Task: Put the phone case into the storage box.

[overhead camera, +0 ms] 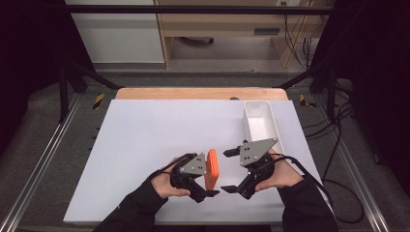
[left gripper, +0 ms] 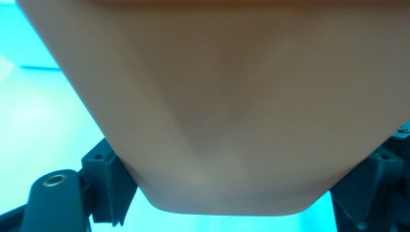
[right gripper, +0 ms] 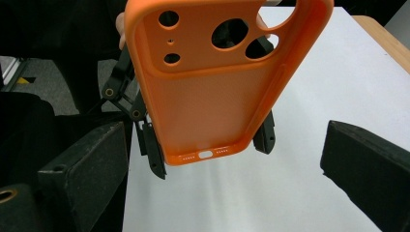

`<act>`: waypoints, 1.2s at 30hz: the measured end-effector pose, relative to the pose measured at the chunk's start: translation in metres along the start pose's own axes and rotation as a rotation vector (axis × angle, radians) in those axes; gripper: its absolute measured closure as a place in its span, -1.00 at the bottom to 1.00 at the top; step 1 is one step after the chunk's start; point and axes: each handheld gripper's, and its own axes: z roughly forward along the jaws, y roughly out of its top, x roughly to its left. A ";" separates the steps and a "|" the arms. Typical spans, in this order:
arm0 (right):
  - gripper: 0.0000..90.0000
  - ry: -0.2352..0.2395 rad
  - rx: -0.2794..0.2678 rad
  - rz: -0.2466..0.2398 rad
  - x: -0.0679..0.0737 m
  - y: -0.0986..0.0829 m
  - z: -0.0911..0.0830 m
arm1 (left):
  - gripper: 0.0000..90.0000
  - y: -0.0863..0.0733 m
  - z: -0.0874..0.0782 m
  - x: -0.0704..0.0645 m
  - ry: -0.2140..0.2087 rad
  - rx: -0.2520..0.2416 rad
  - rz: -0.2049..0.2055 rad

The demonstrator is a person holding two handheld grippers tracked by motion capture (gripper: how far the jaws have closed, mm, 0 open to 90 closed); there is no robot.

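Near the front edge of the white table (overhead camera: 145,145), an orange phone case (overhead camera: 211,168), held up on edge off the surface. Pinched across its width by the left gripper (overhead camera: 203,186), one black jaw on each long side, as seen from the right gripper view, where the case (right gripper: 212,96) hangs with camera cutouts uppermost and port slots at the bottom, hollow inner face turned toward the lens. In the left gripper view, the case (left gripper: 232,106) pressed close and blurred, jaws tight against both lower corners. Just right of the case, the right gripper (overhead camera: 233,169), jaws spread wide and holding nothing, one tip toward the far side, the other toward the near side; close to the case but apart from it. Farther back on the right, a white rectangular bin (overhead camera: 272,121), lying lengthwise near the table's right edge.
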 end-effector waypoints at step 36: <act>-0.83 0.065 -0.069 -0.024 0.002 0.000 0.003 | -0.65 0.010 0.019 -0.007 -0.091 -0.043 0.014</act>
